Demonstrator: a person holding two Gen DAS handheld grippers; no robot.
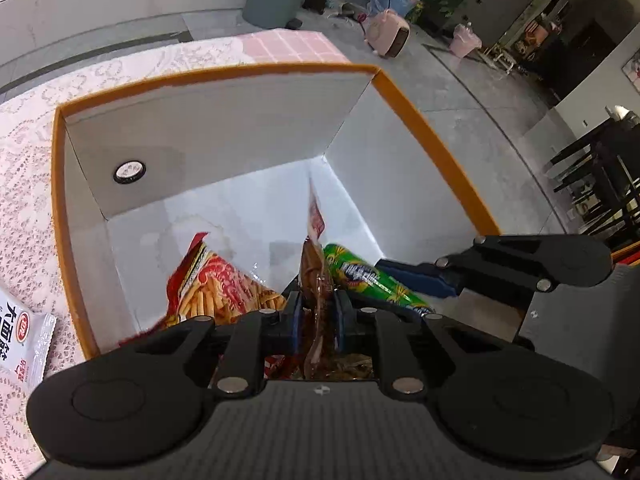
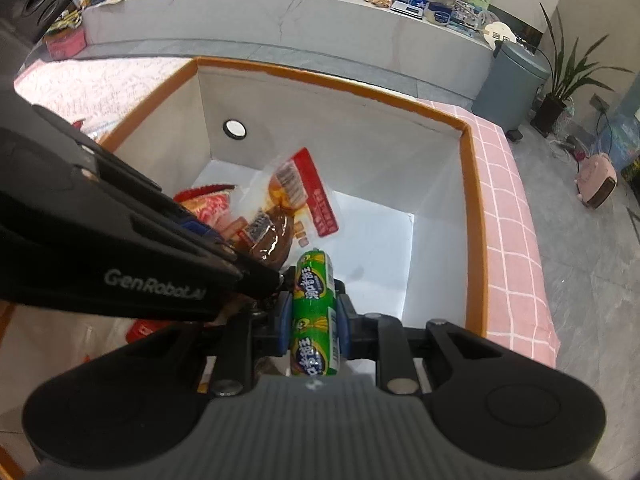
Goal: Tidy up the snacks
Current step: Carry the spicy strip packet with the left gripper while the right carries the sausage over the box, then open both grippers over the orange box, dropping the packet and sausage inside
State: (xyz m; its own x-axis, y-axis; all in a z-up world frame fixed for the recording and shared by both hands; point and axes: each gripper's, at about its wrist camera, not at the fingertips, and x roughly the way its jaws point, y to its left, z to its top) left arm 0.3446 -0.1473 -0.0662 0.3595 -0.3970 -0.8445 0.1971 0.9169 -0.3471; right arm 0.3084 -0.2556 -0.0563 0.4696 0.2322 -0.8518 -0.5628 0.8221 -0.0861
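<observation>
A white box with an orange rim point(image 1: 420, 120) point(image 2: 474, 184) stands on the table. My left gripper point(image 1: 316, 312) is shut on a clear packet of brown braised meat point(image 1: 316, 276), held edge-on over the box; it also shows in the right wrist view point(image 2: 280, 216). My right gripper point(image 2: 314, 320) is shut on a green sausage stick point(image 2: 314, 312), also over the box and beside the left gripper; the stick shows in the left wrist view point(image 1: 368, 276). A red bag of stick snacks point(image 1: 216, 284) point(image 2: 210, 204) lies inside the box.
A white snack packet point(image 1: 24, 340) lies on the lace cloth left of the box. The pink checked tablecloth point(image 2: 516, 240) ends at the table edge on the right. A grey bin point(image 2: 512, 88) and a pink heater point(image 2: 596, 180) stand on the floor beyond.
</observation>
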